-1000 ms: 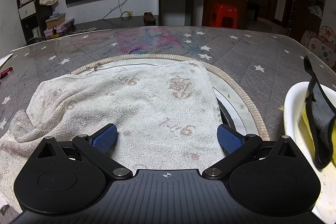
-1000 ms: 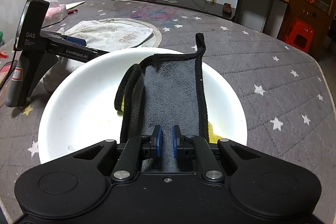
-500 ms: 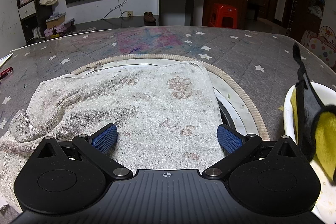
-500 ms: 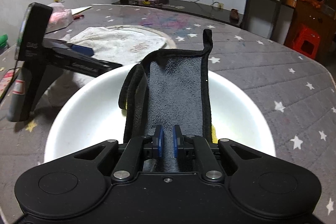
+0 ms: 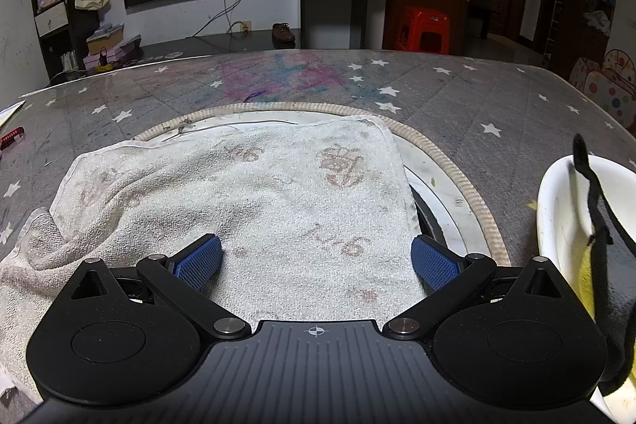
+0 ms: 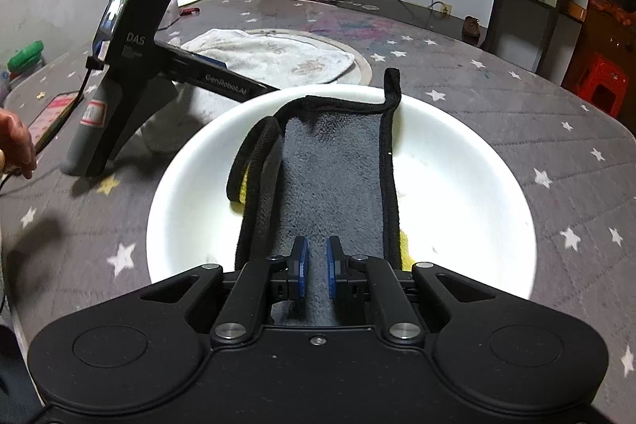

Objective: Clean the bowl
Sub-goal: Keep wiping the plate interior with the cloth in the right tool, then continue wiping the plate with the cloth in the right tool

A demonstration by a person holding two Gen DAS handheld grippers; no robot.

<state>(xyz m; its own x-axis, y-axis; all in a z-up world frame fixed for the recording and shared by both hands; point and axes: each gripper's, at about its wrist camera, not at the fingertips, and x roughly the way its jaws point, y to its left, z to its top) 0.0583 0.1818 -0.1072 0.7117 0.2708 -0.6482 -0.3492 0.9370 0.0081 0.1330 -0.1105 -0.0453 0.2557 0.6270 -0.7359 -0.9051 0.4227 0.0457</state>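
Pinching a grey cloth (image 6: 330, 185) by its near edge, the right gripper (image 6: 317, 261) has its blue pads drawn close together with a fold of fabric between them, so the jaws are nearly closed on the cloth. From there the cloth runs away toward twelve o'clock, draped down into the white bowl (image 6: 457, 161), its black-bound hem reaching the far rim and a loop sticking up at about one o'clock. Yellow backing shows at the cloth's nine o'clock and five o'clock edges.

The cloth looks soft, limp and light; it will sag and bunch rather than push, so a wipe probably needs it pressed flat against the bowl wall. The bowl looks smooth, rigid and likely slippery and breakable; nothing steadies it, so dragging the cloth could slide it across the starred tablecloth (image 6: 556, 114). The rim looks like the place to brace it.

Well apart at about ten o'clock, the left gripper (image 5: 316, 261) rests with its jaws spread wide, holding nothing, over a stained white towel (image 5: 258, 193) on a round mat (image 5: 457, 177). In its view the bowl sits at three o'clock.
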